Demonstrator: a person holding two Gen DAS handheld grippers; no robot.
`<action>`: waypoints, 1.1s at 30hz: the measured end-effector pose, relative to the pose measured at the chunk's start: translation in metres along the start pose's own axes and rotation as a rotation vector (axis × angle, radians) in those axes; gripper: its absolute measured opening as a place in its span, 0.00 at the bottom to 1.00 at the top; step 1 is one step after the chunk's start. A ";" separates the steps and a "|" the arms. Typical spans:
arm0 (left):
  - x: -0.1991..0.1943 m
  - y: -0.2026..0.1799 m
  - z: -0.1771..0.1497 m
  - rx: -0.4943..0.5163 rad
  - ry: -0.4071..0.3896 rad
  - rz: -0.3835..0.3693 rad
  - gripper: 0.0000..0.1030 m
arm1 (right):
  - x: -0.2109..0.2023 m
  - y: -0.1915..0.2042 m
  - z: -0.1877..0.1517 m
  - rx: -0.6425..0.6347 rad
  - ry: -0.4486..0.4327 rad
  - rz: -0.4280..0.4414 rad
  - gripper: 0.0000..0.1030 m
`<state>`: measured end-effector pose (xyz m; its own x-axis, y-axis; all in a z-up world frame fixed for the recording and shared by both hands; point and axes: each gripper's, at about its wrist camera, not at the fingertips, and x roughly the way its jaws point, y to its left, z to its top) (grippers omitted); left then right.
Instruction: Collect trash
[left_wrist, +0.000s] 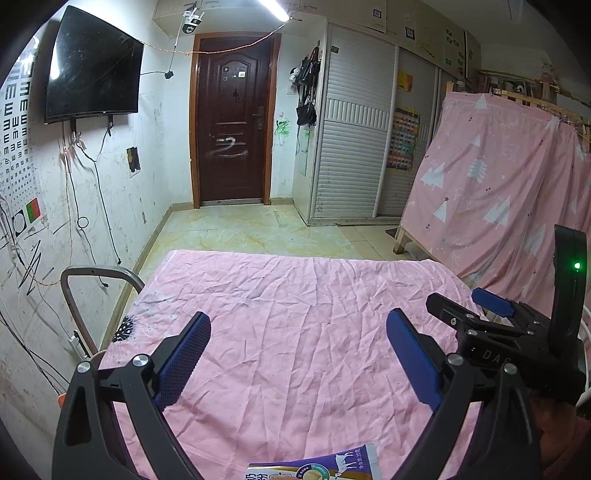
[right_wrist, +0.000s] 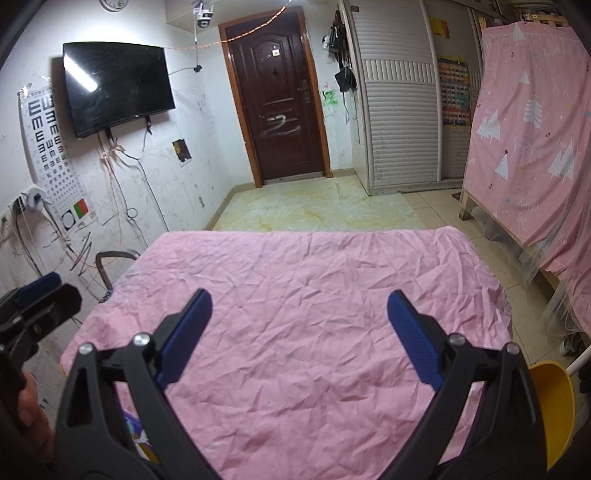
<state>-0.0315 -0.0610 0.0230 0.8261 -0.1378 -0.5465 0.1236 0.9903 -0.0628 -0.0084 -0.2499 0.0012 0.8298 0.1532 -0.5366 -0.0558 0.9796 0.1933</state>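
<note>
The trash you can see is a purple-and-white printed packet (left_wrist: 314, 463), lying flat on the pink wrinkled sheet (left_wrist: 295, 332) at its near edge. In your left wrist view it sits at the bottom of the frame, below and between the two blue pads, closer to you than their tips and not touching either one. Your left gripper (left_wrist: 298, 328) is spread wide with nothing between its fingers; both pads hang over bare sheet beyond the packet.

In the right wrist view a purple patch of the same kind of print (right_wrist: 138, 437) peeks out low on the left, just behind the left finger (whether it is the same packet, I cannot tell). Your right gripper (right_wrist: 300, 308) is also spread wide and holds nothing, over the middle of the sheet, well to the right of that patch.

Beside the sheet's right near corner stands a yellow bin (right_wrist: 552, 410), partly cut off by the frame. At the sheet's left edge a metal chair back (left_wrist: 99, 280) rises. Past the sheet's far edge lies tiled floor (right_wrist: 317, 206), then the dark brown door (left_wrist: 232, 118). Right of the sheet hangs a pink tree-print curtain (left_wrist: 498, 184).
</note>
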 end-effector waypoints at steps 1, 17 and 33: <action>0.000 0.000 0.000 -0.001 0.001 -0.001 0.84 | 0.000 0.000 0.000 0.000 0.000 0.000 0.89; 0.003 0.001 -0.001 -0.005 0.008 0.001 0.84 | 0.001 0.000 0.000 -0.001 0.001 0.000 0.89; 0.005 0.000 -0.004 -0.011 0.016 0.000 0.84 | 0.001 0.001 0.001 -0.002 0.001 -0.001 0.89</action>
<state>-0.0294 -0.0615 0.0164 0.8172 -0.1374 -0.5597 0.1172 0.9905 -0.0719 -0.0069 -0.2488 0.0013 0.8292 0.1526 -0.5378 -0.0563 0.9799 0.1913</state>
